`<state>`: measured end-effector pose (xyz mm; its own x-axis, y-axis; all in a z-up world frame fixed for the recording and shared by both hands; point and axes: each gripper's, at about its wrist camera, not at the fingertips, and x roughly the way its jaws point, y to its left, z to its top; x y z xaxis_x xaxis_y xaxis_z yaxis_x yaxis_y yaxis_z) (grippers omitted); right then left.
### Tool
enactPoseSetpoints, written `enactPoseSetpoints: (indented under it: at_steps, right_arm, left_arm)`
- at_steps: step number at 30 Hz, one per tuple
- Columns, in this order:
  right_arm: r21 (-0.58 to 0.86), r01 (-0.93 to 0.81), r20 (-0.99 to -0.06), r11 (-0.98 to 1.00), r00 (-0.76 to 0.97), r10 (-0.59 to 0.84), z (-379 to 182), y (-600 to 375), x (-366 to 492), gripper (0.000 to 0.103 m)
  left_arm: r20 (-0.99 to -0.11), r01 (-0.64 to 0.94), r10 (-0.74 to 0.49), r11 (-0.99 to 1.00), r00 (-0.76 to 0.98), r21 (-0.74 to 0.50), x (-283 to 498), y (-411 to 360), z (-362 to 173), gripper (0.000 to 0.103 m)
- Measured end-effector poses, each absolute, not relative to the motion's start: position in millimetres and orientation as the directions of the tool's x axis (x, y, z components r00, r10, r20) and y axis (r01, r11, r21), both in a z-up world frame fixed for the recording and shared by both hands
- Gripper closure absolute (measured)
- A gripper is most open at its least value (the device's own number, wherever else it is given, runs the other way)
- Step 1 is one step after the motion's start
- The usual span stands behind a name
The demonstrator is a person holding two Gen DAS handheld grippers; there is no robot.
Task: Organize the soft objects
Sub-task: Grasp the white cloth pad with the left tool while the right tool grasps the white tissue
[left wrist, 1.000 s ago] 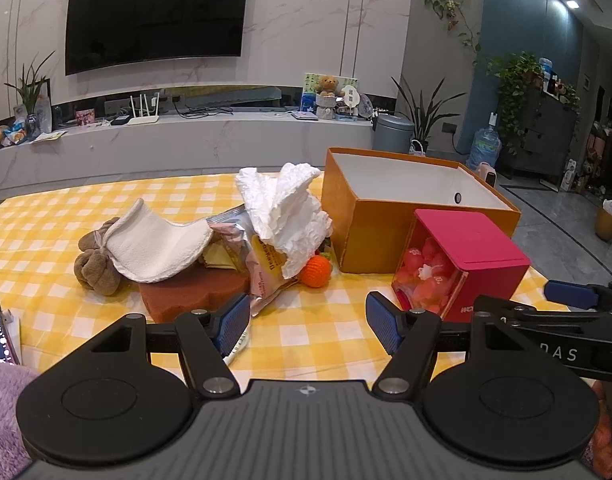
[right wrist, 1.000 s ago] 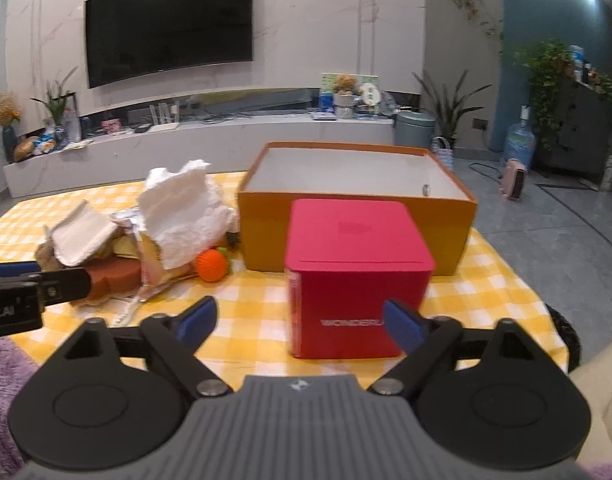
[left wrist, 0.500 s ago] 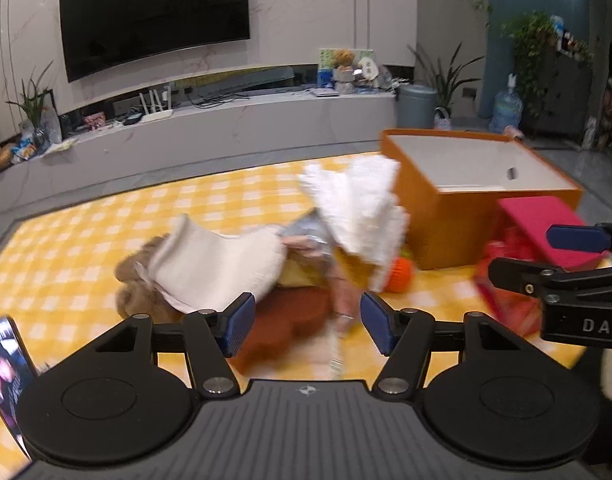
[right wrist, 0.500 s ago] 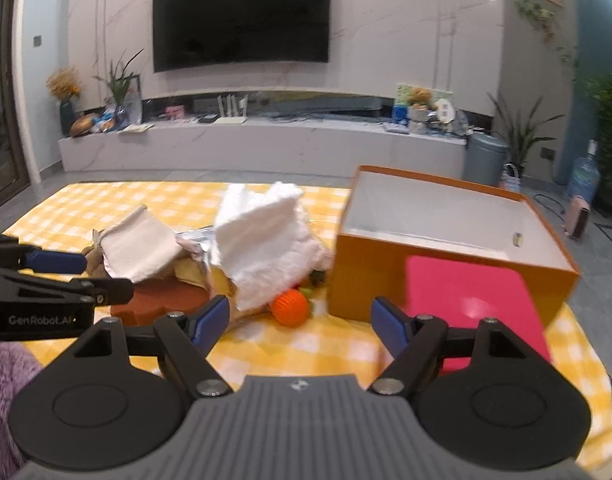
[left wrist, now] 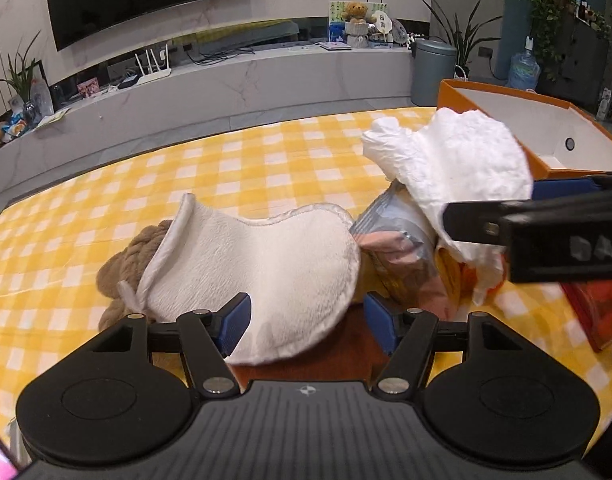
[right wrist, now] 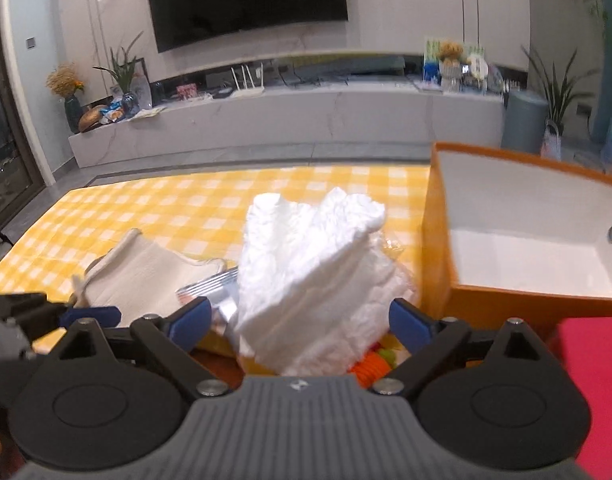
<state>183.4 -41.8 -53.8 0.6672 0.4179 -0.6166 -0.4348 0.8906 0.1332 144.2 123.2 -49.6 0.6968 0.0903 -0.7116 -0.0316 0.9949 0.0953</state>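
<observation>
- The desk, under a yellow check cloth, carries a pile of soft things in the middle, with the orange box at its right.
- A second ago both claws hung back, with the red box in front of the right one. Now both have closed in on the pile and the red box has slid to the right edge of the right view. I judge the sorting is only starting, as the orange box looks empty.
- The left claw is wide open with nothing in it. Its fingers now flank the near edge of the white cloth, which lies over a brown plush and a brown block.
- The right claw is also wide open and holds nothing. The white tissue wad now stands between its fingers, not yet pinched.
- The wad rests on a foil packet, just left of the orange box, so it looks like the first pick.
- An orange ball peeks out under the wad, near the right claw.
</observation>
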Motion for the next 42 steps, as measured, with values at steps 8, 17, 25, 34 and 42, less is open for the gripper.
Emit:
enactPoseSetpoints:
  at_steps: [8,17,25,34,42]
  right_arm:
    - [0.253,-0.453,-0.627,0.855,0.596,0.502,-75.3,-41.9,207.4,0.048]
    - [0.218,-0.477,-0.604,0.851,0.619,0.502,-57.9,-57.6,196.8,0.092]
    - [0.176,-0.508,-0.532,0.843,0.671,0.516,-10.7,-89.8,169.5,0.093]
    - [0.21,-0.537,-0.448,0.817,0.69,0.569,45.5,-139.3,142.3,0.093]
    - [0.23,-0.508,-0.416,0.83,0.72,0.556,80.5,-199.8,146.0,0.092]
  left_arm:
    - [-0.703,-0.045,0.081,0.997,0.707,0.069,146.6,126.7,-50.1,0.054]
    - [-0.639,-0.052,0.117,0.991,0.76,0.12,134.1,115.9,-26.1,0.085]
    - [-0.523,-0.077,0.117,0.992,0.845,0.097,112.1,108.1,33.6,0.088]
    - [-0.455,0.006,-0.005,1.0,0.89,0.001,112.3,85.0,89.8,0.098]
    - [-0.4,0.116,-0.126,0.992,0.908,-0.048,144.8,42.1,108.5,0.098]
